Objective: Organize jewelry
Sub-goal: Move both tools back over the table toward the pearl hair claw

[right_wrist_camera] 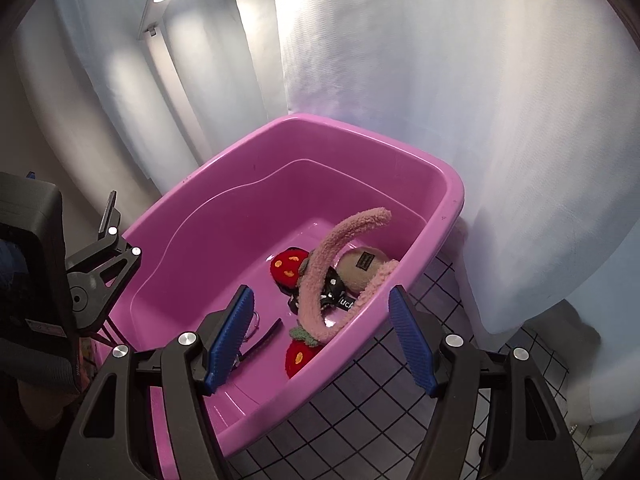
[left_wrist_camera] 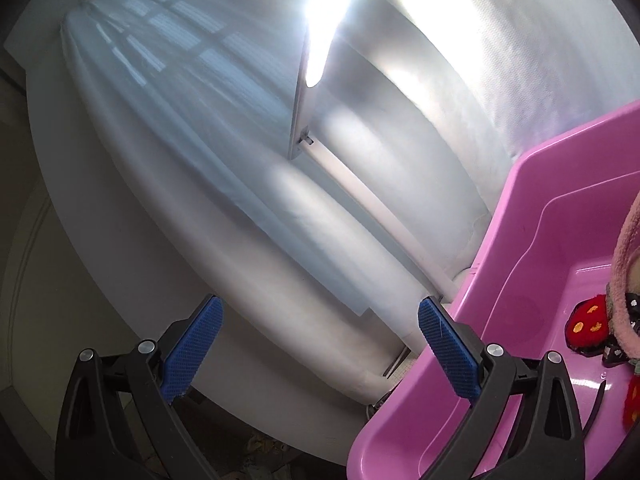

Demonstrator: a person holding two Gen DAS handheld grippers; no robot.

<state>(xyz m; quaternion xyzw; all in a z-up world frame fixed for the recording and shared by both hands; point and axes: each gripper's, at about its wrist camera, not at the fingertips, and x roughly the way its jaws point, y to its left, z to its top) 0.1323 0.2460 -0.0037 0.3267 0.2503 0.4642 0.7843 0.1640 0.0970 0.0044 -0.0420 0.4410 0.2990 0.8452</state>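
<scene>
A pink plastic tub [right_wrist_camera: 224, 216] holds a fuzzy pink headband [right_wrist_camera: 320, 276], red strawberry hair pieces [right_wrist_camera: 286, 268], a beige pouch [right_wrist_camera: 362, 268], a black polka-dot bow [right_wrist_camera: 332, 284] and a dark strap [right_wrist_camera: 264, 334]. My right gripper [right_wrist_camera: 320, 340] is open and empty, above the tub's near rim, just short of the headband. My left gripper [left_wrist_camera: 320, 354] is open and empty at the tub's left side [left_wrist_camera: 500, 280]; its right finger overlaps the rim. The left gripper also shows at the left edge of the right wrist view [right_wrist_camera: 108, 256].
White curtains [right_wrist_camera: 400, 60] hang behind and to the right of the tub. A white cloth with a black grid [right_wrist_camera: 400, 412] lies under the tub. A bright window strip [left_wrist_camera: 332, 8] glares at the top of the left wrist view.
</scene>
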